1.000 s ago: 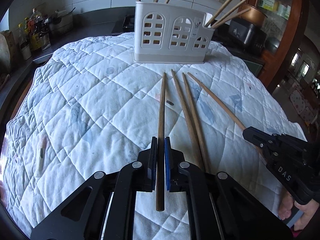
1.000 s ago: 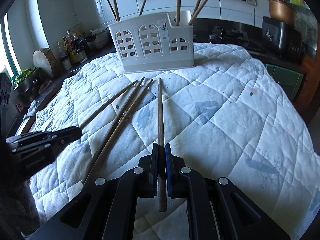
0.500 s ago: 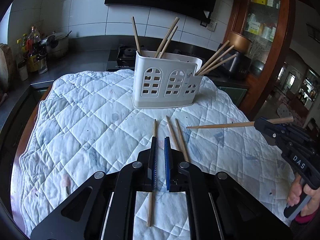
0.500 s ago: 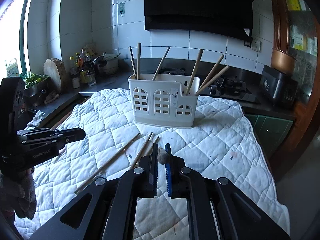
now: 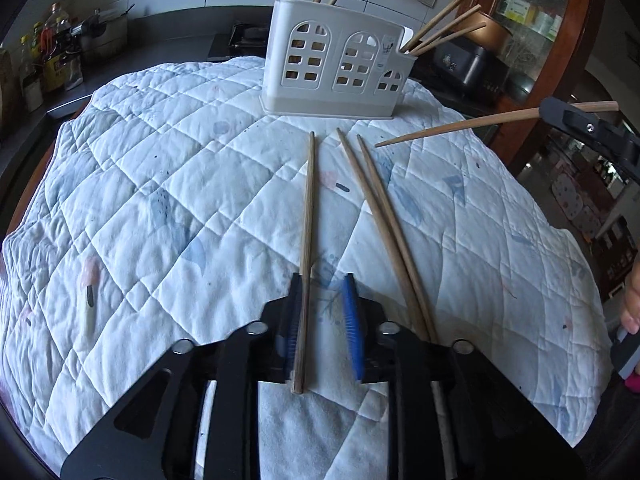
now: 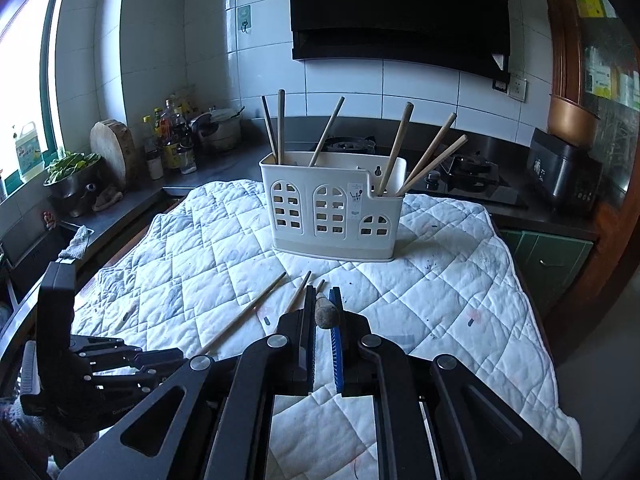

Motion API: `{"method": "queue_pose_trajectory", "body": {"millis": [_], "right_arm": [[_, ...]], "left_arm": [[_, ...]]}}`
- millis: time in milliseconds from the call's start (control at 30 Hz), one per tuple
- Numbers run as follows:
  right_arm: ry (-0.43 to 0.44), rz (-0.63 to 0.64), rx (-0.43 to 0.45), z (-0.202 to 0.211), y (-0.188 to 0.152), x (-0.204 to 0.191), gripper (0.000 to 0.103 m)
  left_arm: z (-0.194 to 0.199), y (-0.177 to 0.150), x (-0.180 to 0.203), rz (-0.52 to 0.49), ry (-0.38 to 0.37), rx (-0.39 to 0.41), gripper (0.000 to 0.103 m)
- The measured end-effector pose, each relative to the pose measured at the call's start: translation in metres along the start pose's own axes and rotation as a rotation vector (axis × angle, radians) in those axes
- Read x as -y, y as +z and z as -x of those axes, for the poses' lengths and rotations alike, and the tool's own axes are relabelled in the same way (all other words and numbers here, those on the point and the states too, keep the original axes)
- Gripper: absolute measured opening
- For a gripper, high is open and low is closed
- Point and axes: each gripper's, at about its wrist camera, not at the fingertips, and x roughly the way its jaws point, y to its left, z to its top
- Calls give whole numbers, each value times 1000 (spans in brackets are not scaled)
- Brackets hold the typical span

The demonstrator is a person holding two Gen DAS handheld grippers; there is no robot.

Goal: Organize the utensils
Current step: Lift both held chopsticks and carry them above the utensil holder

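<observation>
A white utensil holder (image 5: pixel 336 68) (image 6: pixel 332 208) stands at the far side of the quilt with several chopsticks in it. My left gripper (image 5: pixel 322 284) is low over the quilt and its jaws are opening. A wooden chopstick (image 5: pixel 306 240) lies between them against the left pad, with a gap to the blue right pad. Two more chopsticks (image 5: pixel 384 232) lie just to its right. My right gripper (image 6: pixel 322 294) is shut on another chopstick (image 6: pixel 326 314), held in the air and seen end-on. In the left wrist view that chopstick (image 5: pixel 460 126) points left from the right gripper (image 5: pixel 552 112).
The white quilted cloth (image 5: pixel 160 200) covers the table. A dark counter with bottles (image 6: pixel 172 140), a pot and a bowl of greens runs along the left and back. A stove (image 6: pixel 460 176) is behind the holder and a wooden cabinet (image 5: pixel 540 20) stands at the right.
The right gripper has lifted its chopstick off the quilt and holds it up. The left gripper rose with its chopstick, came back down, and its jaws have parted around it.
</observation>
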Motion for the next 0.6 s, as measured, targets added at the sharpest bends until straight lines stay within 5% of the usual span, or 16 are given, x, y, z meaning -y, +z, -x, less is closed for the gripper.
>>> {"method": "queue_pose_trajectory", "body": {"millis": [267, 333, 600], "right_arm": [[-18, 9, 5, 11, 3, 6, 7], [-19, 13, 5, 12, 2, 6, 7], [-15, -2, -5, 9, -2, 7, 7]], "left_arm": [[-11, -2, -2, 7, -1, -21, 32], [-16, -3, -4, 18, -2, -45, 18], [-20, -4, -1, -9, 48, -61, 6]]}}
